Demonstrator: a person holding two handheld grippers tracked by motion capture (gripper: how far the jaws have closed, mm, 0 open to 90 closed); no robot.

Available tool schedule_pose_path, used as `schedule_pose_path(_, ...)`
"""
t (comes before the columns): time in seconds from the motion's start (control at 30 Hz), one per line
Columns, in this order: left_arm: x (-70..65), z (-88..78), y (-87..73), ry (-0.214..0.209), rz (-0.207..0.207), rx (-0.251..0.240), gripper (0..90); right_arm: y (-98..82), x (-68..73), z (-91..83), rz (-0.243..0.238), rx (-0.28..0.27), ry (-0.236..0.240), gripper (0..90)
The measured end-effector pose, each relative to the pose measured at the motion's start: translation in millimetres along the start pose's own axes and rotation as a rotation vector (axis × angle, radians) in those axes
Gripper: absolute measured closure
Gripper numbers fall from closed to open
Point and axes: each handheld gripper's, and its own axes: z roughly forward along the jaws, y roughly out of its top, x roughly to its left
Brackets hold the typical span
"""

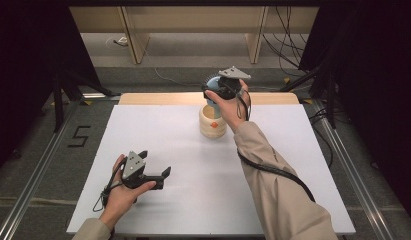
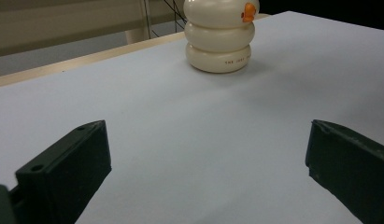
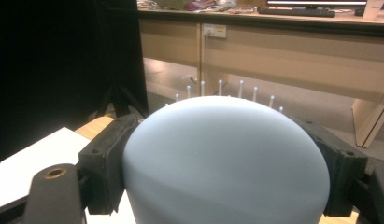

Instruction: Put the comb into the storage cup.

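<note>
Overhead first, high view: right gripper (image 1: 216,90) is raised at the far edge of the white table (image 1: 158,130), clamped on a pale blue domed lid (image 1: 211,81) with small white pegs round its rim. Directly beneath the jaws stands the cream ribbed container (image 1: 212,121), its top open. Left gripper (image 1: 165,173) sits low near the person's side, well apart from the container, nothing between its jaws.

Left gripper view: jaws spread wide, only bare table between them. Cream container (image 2: 219,39) stands well ahead, an orange mark near its top, small lettering on the lowest ring.

Right gripper view: both black jaws press the flanks of the blue lid (image 3: 224,163), grasped across its width; white pegs rise just past its crown.

Judgement: the lid is either coming off or going on; the pictures alone do not settle which. If seating it, the next move calls for keeping it centred over the opening and lowering straight; the free gripper could steady the body.
</note>
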Motion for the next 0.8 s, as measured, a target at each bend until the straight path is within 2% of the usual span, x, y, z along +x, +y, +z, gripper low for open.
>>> schedule_pose_path(0.8, 0.2, 0.1, 0.0, -0.002, 0.0, 0.001, 0.0, -6.2, -0.4, 2.3, -0.001, 0.003, -0.001, 21.4)
